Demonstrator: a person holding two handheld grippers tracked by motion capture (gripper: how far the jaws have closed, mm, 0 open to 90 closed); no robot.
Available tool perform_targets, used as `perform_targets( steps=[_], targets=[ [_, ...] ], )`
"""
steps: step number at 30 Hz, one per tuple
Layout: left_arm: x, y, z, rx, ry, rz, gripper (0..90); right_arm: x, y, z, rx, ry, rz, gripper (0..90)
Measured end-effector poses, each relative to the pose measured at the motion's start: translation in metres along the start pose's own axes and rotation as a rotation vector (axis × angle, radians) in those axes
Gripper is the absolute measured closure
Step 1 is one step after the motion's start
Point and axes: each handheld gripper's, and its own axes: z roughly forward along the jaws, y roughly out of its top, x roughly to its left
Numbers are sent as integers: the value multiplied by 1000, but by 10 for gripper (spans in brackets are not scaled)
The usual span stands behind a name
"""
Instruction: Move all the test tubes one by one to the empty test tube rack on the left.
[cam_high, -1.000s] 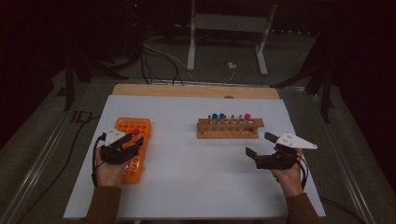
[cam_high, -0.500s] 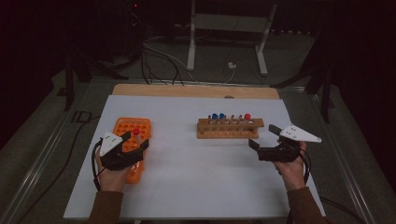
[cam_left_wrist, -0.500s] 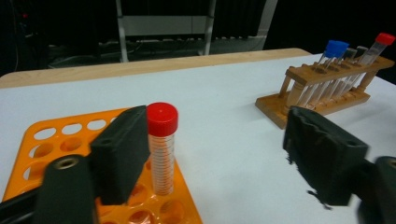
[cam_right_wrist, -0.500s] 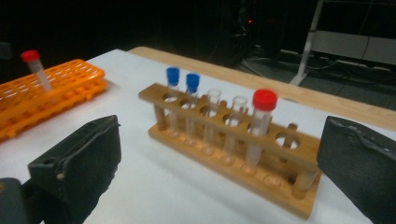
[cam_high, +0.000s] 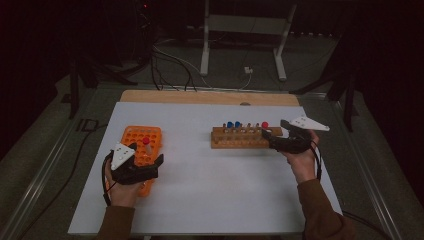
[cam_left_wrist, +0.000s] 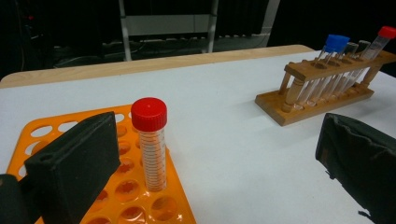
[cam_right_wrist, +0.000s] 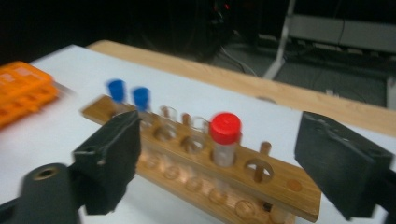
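Since a second ago, the right gripper (cam_high: 274, 139) has been carried up from the near right of the table to the right end of the wooden tube rack (cam_high: 240, 137), while the left gripper (cam_high: 150, 161) has been drawn back from the red-capped tube (cam_left_wrist: 150, 142).

Nothing is gripped by the left gripper's jaws, which have just been opening and are spread wide to either side of that tube; the tube is left standing upright in a hole of the orange rack (cam_high: 135, 135), well to the left of the wooden rack. The right gripper's jaws have just been closing but are seen released, apart and clear of a second red-capped tube (cam_right_wrist: 225, 137) standing near the wooden rack's right end. Two blue-capped tubes (cam_right_wrist: 128, 97) are seated towards its left end.
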Motion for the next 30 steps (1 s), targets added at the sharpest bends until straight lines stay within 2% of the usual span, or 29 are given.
perform_targets(
  steps=[2,4,6,10,16,18,24,30],
  targets=[
    [-1,0,0,5,-6,4,3,-4,-3,9,22,-15,9,209],
    [-2,-1,1,9,-5,10,3,-7,-5,16,38,-13,25,309],
    [-2,-1,2,12,-9,11,3,-8,-7,21,47,-10,17,421],
    [-3,-2,3,14,-9,15,3,-7,-10,32,59,-20,3,564],
    [-3,-2,3,11,-12,13,3,-7,-13,43,66,-17,34,641],
    [-3,-3,3,14,-11,14,3,-7,-14,44,65,-15,35,696],
    [-4,-3,3,12,-13,13,4,-6,-13,43,61,-22,21,705],
    [-5,-3,4,14,-16,12,4,-5,-5,32,20,-29,22,705]
  ],
)
